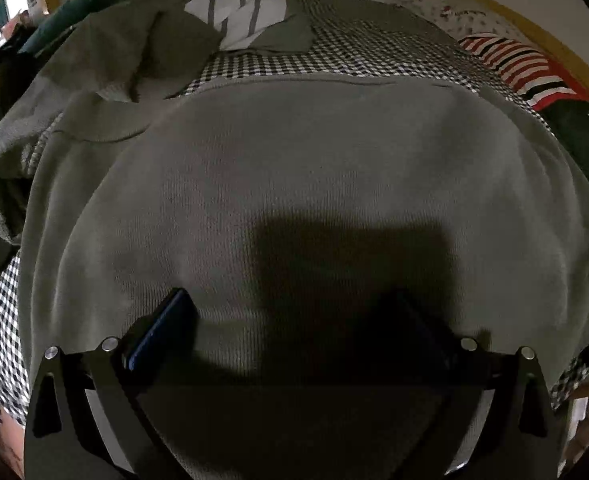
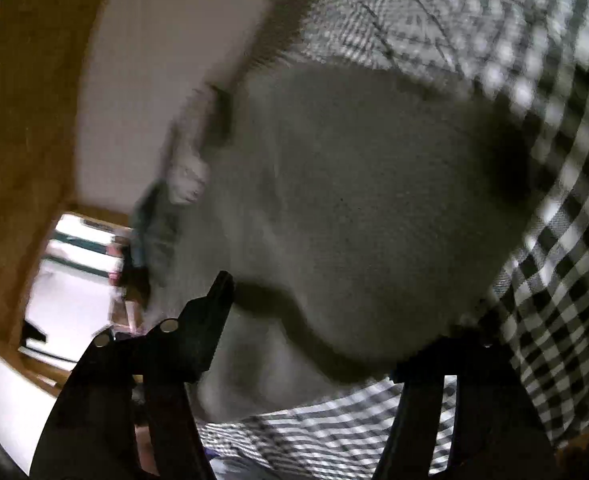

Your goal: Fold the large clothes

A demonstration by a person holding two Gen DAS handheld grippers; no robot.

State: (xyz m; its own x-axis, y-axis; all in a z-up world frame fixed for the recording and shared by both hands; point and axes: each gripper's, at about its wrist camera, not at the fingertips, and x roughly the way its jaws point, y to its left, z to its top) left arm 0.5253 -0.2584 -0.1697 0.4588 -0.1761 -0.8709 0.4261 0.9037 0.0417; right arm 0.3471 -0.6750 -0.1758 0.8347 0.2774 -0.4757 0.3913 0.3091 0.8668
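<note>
A large grey knit garment (image 1: 302, 168) lies spread over a black-and-white checked cover (image 1: 354, 52). My left gripper (image 1: 294, 312) is open, low over the garment's near part, its fingers (image 1: 166, 320) wide apart and nothing between them. In the right wrist view the same grey garment (image 2: 354, 208) fills the middle, blurred, with a folded edge near the gripper. My right gripper (image 2: 334, 320) is open, its left finger (image 2: 214, 300) by the garment's edge and the right finger partly hidden behind the cloth. The checked cover (image 2: 554, 280) lies to its right.
A grey and white striped cloth (image 1: 238, 12) and dark green clothes (image 1: 82, 8) lie at the back left. A red, white and black striped cloth (image 1: 522, 64) and a dark green one (image 1: 582, 140) lie at the right. A wooden frame (image 2: 26, 120) and pale wall (image 2: 166, 60) stand left.
</note>
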